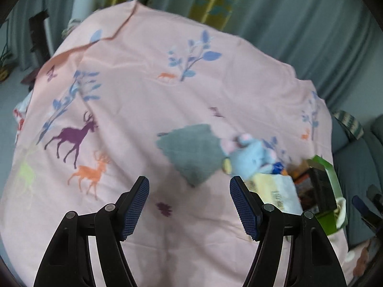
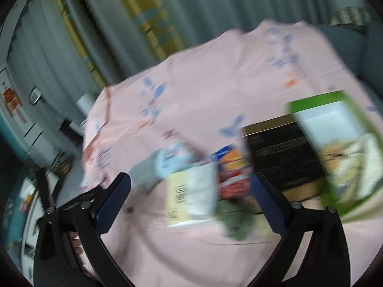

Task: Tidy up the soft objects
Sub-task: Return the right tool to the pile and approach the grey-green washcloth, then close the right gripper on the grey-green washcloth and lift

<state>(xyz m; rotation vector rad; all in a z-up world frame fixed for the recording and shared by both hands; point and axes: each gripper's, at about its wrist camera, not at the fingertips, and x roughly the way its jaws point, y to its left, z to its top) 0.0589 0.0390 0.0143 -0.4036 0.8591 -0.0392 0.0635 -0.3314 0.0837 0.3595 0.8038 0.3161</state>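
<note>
The left tongs [image 1: 189, 206] hang spread wide with nothing between the blue ribbed pads, over a worktop draped in a pink cotton cloth printed with deer and blue sprigs [image 1: 134, 100]. Just past the tips, a flat grey terry washcloth [image 1: 191, 153] lies on the cloth. Touching its right edge is a pale blue plush toy with pink ears [image 1: 251, 157], and in front of that a cream and white soft packet [image 1: 275, 191]. Further right stands a green-walled open box [image 1: 332, 191], with a black box [image 1: 320, 186] beside it. The right tongs [image 2: 190, 192] are likewise spread and empty, aimed at the blurred packet [image 2: 191, 191], with a dark green fuzzy bundle [image 2: 237, 222] lying near.
</note>
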